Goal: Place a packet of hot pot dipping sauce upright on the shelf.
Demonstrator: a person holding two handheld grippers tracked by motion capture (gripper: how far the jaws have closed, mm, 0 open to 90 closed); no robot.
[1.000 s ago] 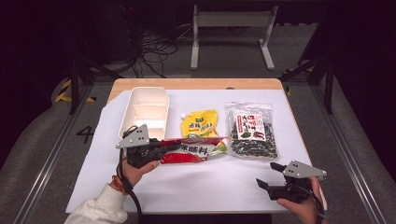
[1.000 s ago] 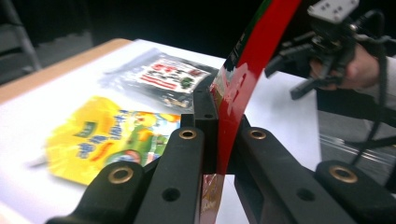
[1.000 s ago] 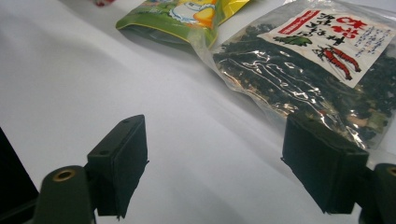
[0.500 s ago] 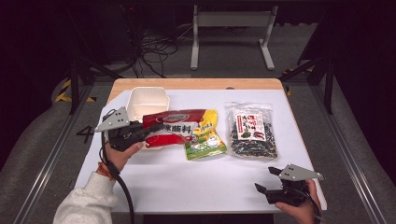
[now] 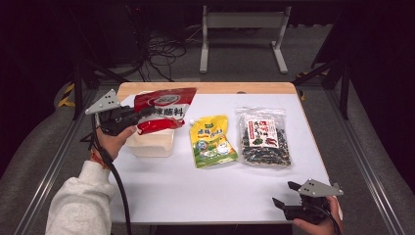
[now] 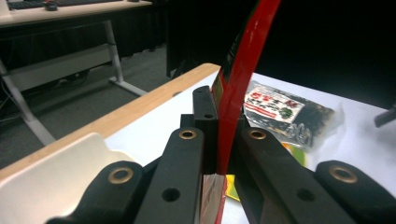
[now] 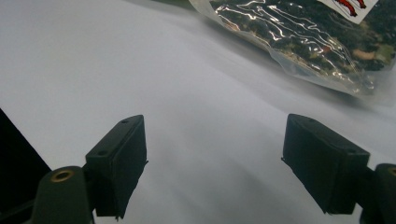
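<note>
My left gripper (image 5: pixel 139 116) is shut on the edge of a red pouch (image 5: pixel 164 108) with white and black lettering, which it holds in the air over the white plastic box (image 5: pixel 151 144) at the table's left. In the left gripper view the red pouch (image 6: pixel 240 79) stands edge-on, pinched between the two black jaws. A yellow pouch (image 5: pixel 212 141) lies flat mid-table, with a clear bag of dark dried food (image 5: pixel 264 137) to its right. Near the front right corner my right gripper (image 5: pixel 286 193) rests open with nothing between its fingers; its own view looks along the white table toward the dark bag (image 7: pixel 299 32).
The white tabletop (image 5: pixel 205 191) has a wooden strip (image 5: pixel 205 88) along its far edge. Beyond the table stands a grey metal frame (image 5: pixel 242 29) on a dark floor with cables. A black cable (image 5: pixel 115 181) trails from the left gripper along the sleeve.
The left gripper has lifted the red pouch off the table and carried it left and toward the far side, over the white box. The right gripper has stayed put.
</note>
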